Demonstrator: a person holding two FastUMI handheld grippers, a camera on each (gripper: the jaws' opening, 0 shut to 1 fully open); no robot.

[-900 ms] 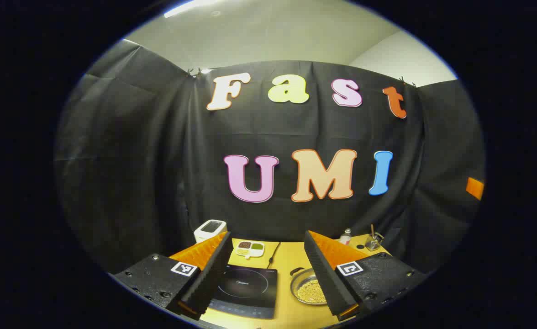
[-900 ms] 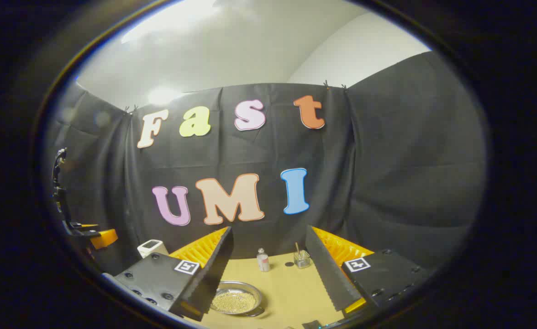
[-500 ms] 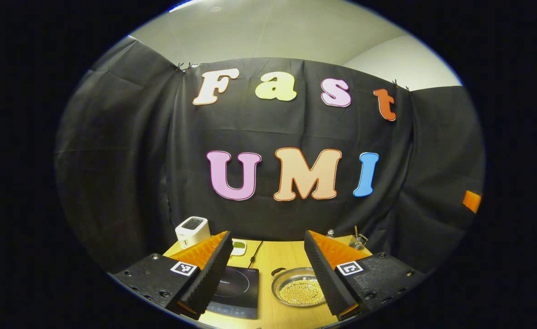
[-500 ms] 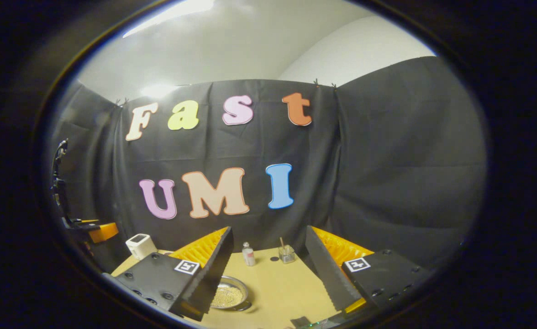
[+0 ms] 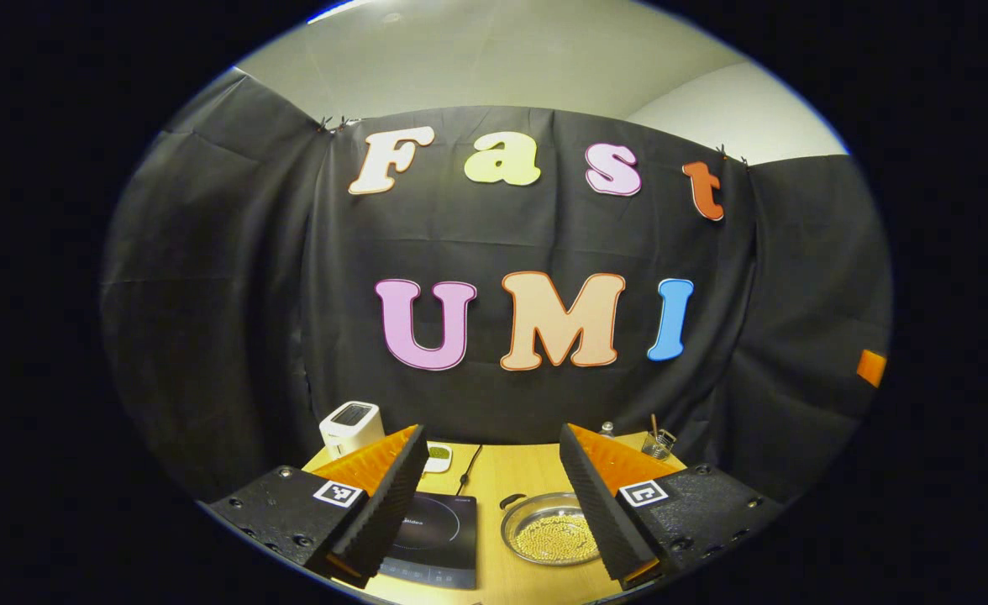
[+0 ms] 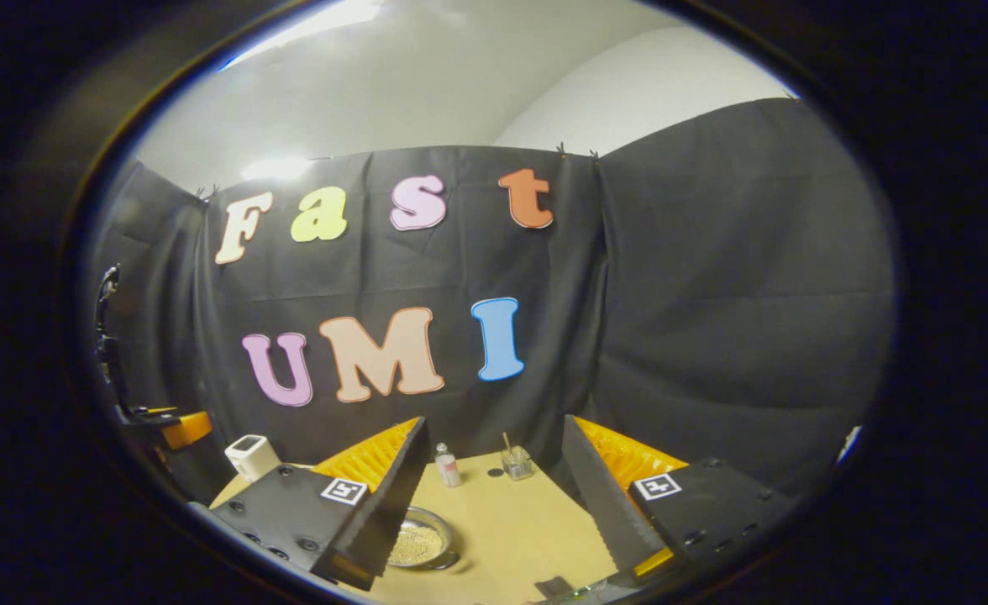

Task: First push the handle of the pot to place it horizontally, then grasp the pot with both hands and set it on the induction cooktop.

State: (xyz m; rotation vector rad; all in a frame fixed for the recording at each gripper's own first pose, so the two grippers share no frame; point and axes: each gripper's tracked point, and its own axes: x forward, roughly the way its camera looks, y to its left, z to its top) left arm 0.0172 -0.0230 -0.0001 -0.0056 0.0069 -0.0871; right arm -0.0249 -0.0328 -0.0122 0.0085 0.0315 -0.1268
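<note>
Left gripper (image 5: 490,496) spread wide, empty; pot (image 5: 549,538) on table (image 5: 517,470) between its fingers, cooktop (image 5: 437,538) alongside. Right gripper (image 6: 494,496) spread wide, empty; pot (image 6: 418,544) by its left finger.

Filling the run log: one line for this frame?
phase: approach | left gripper: open, above table | right gripper: open | pot: on table, right of cooktop | handle: untouched

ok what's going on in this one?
A person holds both grippers above the wooden table, open and empty. The left gripper looks down on the induction cooktop and, beside it, the pot of yellowish grains; the right gripper sees that pot too. Nothing is touched yet.
</note>
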